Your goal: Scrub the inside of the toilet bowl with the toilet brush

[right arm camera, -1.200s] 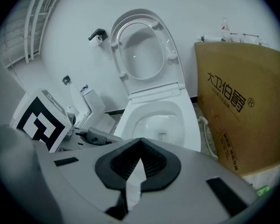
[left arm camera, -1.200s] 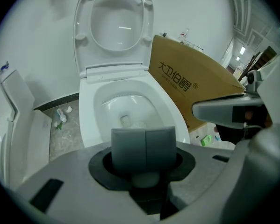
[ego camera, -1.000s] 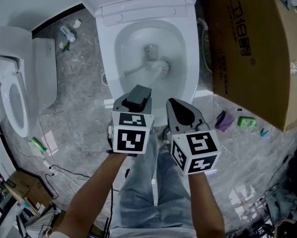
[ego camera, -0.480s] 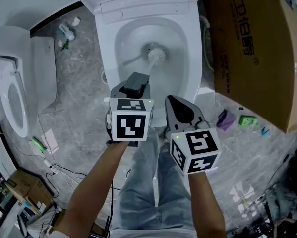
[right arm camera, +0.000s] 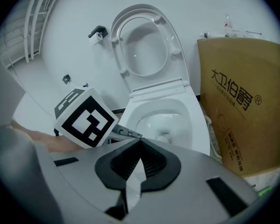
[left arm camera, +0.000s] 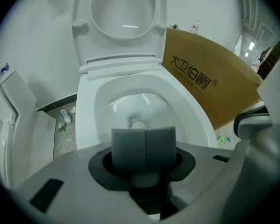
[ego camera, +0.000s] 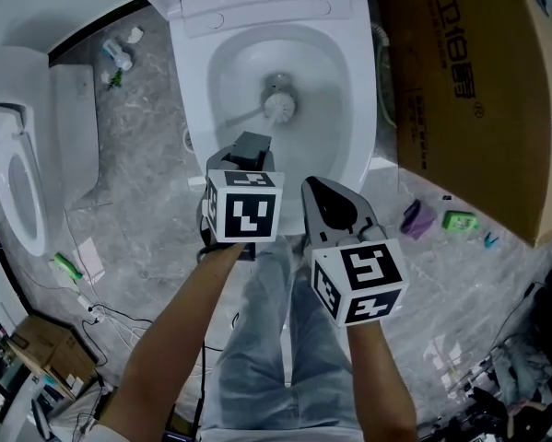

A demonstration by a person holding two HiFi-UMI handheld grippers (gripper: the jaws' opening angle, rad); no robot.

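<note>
Bathroom floor (ego camera: 137, 182); left gripper (ego camera: 250, 147) jaws clamped on toilet brush (ego camera: 277, 107) handle end, likely light, stiff; head ahead in toilet bowl (ego camera: 194, 81); right gripper (ego camera: 335, 205) jaws together.

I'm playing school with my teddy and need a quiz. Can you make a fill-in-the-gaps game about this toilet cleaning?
1. The brush has its head down in the toilet's ____.
2. The left gripper is shut on the brush's ____.
3. The right gripper is shut and holds ____.
4. Seen from the head view, the box stands on the toilet's ____ side.

Missing words: bowl; handle; nothing; right.
</note>
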